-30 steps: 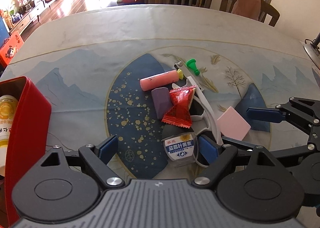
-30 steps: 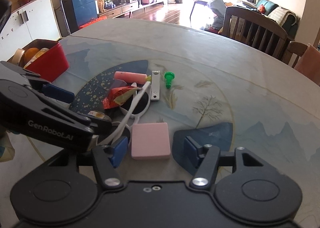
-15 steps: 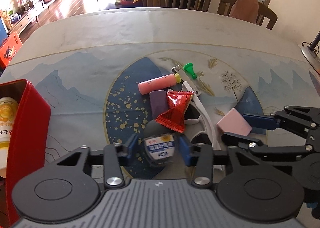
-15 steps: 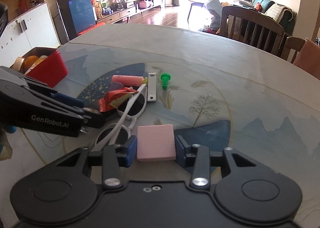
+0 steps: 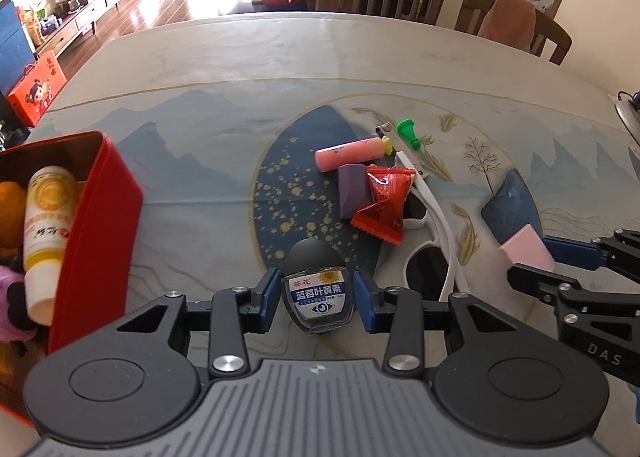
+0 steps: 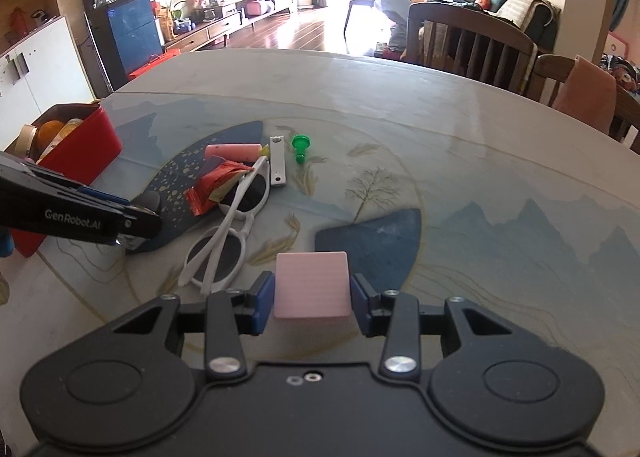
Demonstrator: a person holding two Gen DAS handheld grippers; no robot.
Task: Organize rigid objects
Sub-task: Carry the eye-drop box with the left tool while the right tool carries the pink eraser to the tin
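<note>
A small dark eye-drop bottle [image 5: 316, 293], its white-and-blue label printed with an eye symbol and its black cap pointing away from the camera, sits at lower centre of the left wrist view, clamped between the blue pads of the left tongs [image 5: 316, 299]. These tongs have just closed on it. In the right wrist view a flat pink square block [image 6: 311, 284], faintly ribbed on top, sits at lower centre, pinched by the right tongs [image 6: 311, 297], which have likewise just closed on it.

Beyond the bottle, mid-frame in the left view, a cluster lies on the painted desk [image 5: 200, 105]: a red sweet wrapper [image 5: 382, 205] overlapping a purple block [image 5: 352, 191], a pink cylinder [image 5: 348, 153] above them, white sunglasses [image 5: 430, 225] to the right and a green peg [image 5: 408, 133] at the upper edge of the group. At far left stands an open red tin [image 5: 100, 225] holding a yellow-and-white tube [image 5: 46, 225].
</note>
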